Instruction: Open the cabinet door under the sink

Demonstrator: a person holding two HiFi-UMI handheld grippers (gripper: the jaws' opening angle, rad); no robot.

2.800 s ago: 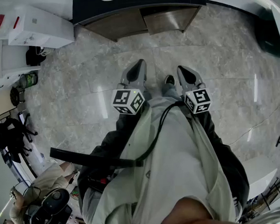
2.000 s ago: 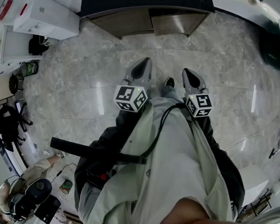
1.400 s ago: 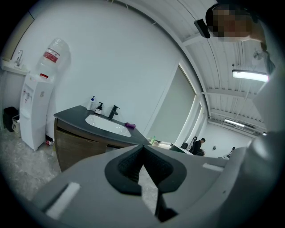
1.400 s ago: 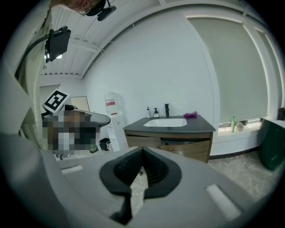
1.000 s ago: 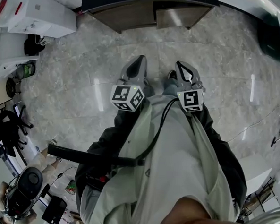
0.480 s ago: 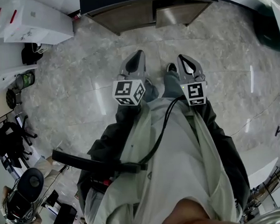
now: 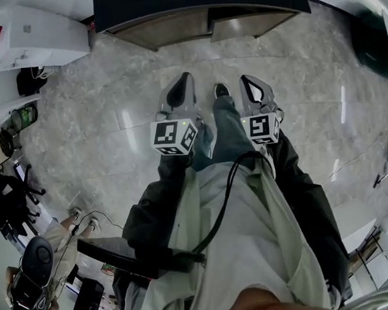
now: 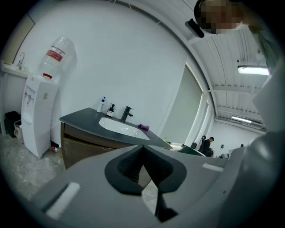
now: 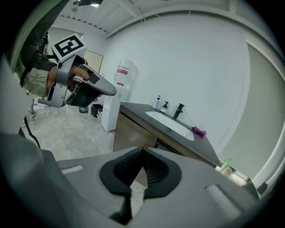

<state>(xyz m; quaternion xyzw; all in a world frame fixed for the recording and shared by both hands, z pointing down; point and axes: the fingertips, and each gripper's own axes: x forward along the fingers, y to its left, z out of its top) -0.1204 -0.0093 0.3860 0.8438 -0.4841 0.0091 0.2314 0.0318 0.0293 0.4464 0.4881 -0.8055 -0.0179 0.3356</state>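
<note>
Across the marble floor [image 7: 81, 125], well ahead of the person, the cabinet door [image 7: 173, 29] under the sink [image 8: 124, 127] is standing. Both the left gripper [image 7: 185, 77] and the right gripper [image 7: 250, 79] are pointing toward it, jaws pressed together, gripping nothing.

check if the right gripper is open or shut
Shut: in the right gripper view, the right gripper has its jaws closed tip to tip, with nothing between them.

The site was an office-type test room, not a home. A wood-fronted vanity with dark grey countertop [image 8: 78, 143] and white inset basin [image 8: 121, 128] stood beside a white bottle-fed water dispenser [image 8: 37, 115]. Grey marble-pattern floor tiles [image 7: 101, 145] lay under ceiling strip lights [image 8: 253, 70].
</note>
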